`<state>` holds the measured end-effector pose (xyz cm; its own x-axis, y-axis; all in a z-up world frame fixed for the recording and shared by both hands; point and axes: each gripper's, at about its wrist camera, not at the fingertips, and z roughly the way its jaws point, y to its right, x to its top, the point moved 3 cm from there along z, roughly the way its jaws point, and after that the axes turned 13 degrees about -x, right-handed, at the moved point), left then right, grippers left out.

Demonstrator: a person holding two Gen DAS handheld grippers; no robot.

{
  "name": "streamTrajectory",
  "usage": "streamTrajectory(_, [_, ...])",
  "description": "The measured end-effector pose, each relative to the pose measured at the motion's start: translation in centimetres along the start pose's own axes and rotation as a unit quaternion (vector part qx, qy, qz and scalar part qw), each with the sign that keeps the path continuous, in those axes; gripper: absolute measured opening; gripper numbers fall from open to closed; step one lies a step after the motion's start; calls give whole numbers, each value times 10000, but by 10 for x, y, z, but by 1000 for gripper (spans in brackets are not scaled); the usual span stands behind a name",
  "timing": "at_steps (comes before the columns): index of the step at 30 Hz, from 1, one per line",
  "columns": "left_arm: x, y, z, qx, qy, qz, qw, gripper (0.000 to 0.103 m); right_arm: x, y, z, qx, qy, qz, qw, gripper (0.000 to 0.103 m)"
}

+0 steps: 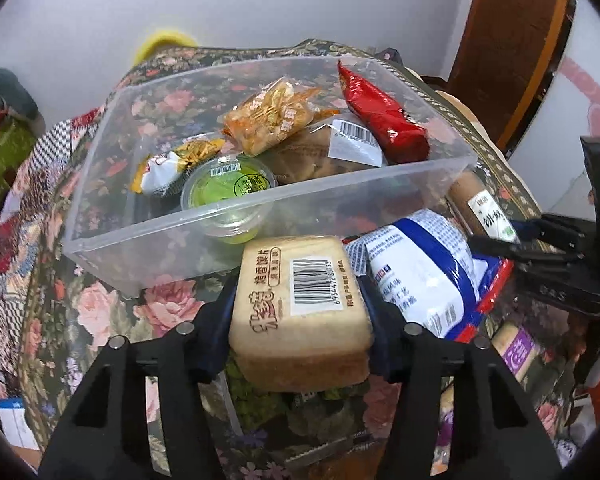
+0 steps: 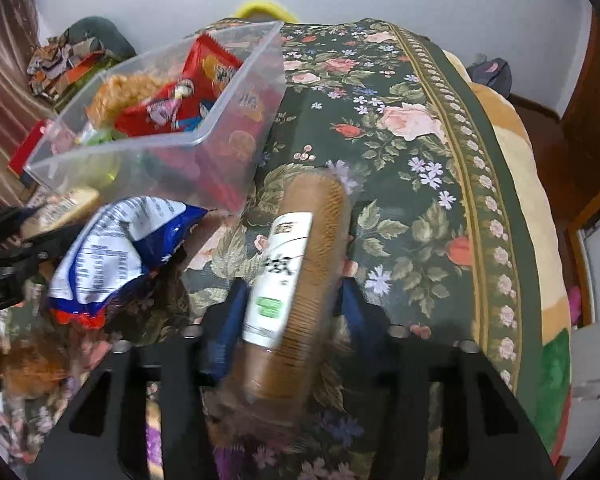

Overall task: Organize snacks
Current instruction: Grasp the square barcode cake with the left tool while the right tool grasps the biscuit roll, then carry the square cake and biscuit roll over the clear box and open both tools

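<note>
A: Left wrist view, going left to right. What lies at the far left?

B: A clear rectangular plastic bin [image 1: 148,236] on the dark green floral tablecloth [image 1: 100,312]. Inside it, from the left: a small white and yellow snack packet [image 1: 168,164], a round green jelly cup with a barcode lid [image 1: 228,192], an orange clear-wrapped bag of fried snacks [image 1: 272,116], a brown wrapped pastry with a white barcode label [image 1: 328,152], and a red foil snack bag [image 1: 384,116] leaning against the right wall.

A: And the left gripper [image 1: 298,300]?

B: Its two blue-padded fingers clamp a tan wrapped toast slab with a barcode sticker [image 1: 300,312] from either side, held near the bin's near wall, just outside it.

A: To the right of that?

B: A white and blue crinkled snack bag [image 1: 420,272] lies on the cloth just beside the toast. Farther right is the brown roll of stacked biscuits with a white label [image 1: 480,208], with the right gripper's black frame at the edge of the view.

A: What does the right wrist view show?

B: The same bin at far left, the blue and white bag near it, and the biscuit roll [image 2: 296,280] lying lengthwise between the fingers of the right gripper [image 2: 296,304]. The roll is blurred, and I cannot tell whether the pads press it. Bare floral cloth fills the right side.
</note>
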<state>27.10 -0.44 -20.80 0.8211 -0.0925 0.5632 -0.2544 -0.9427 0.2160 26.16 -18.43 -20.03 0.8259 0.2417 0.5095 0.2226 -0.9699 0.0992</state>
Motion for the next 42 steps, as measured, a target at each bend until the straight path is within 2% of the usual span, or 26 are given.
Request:
streamTrajectory(3, [-5, 1, -10, 8, 67, 17, 10000, 56, -2, 2, -5, -10, 84, 77, 9999, 33])
streamTrajectory(7, [-9, -4, -27, -21, 223, -95, 9997, 55, -7, 12, -15, -34, 126, 254, 9996, 32])
streamTrajectory(11, [-9, -7, -49, -11, 426, -127, 9990, 55, -4, 20, -35, -78, 346, 336, 9988, 32])
streamTrajectory(16, [0, -10, -77, 9, 734, -164, 9972, 55, 12, 19, -62, 20, 699, 397, 9968, 32])
streamTrajectory(22, [14, -19, -96, 75, 994, -194, 9948, 55, 43, 0, -80, 310, 1090, 395, 9928, 32])
streamTrajectory(32, [43, -52, -85, 159, 1166, -378, 9923, 55, 86, -54, -70, 698, 1277, 155, 9892, 32])
streamTrajectory(42, [74, -82, -45, 180, 1062, -544, 9927, 55, 119, -85, -34, 770, 974, 51, 9923, 32])
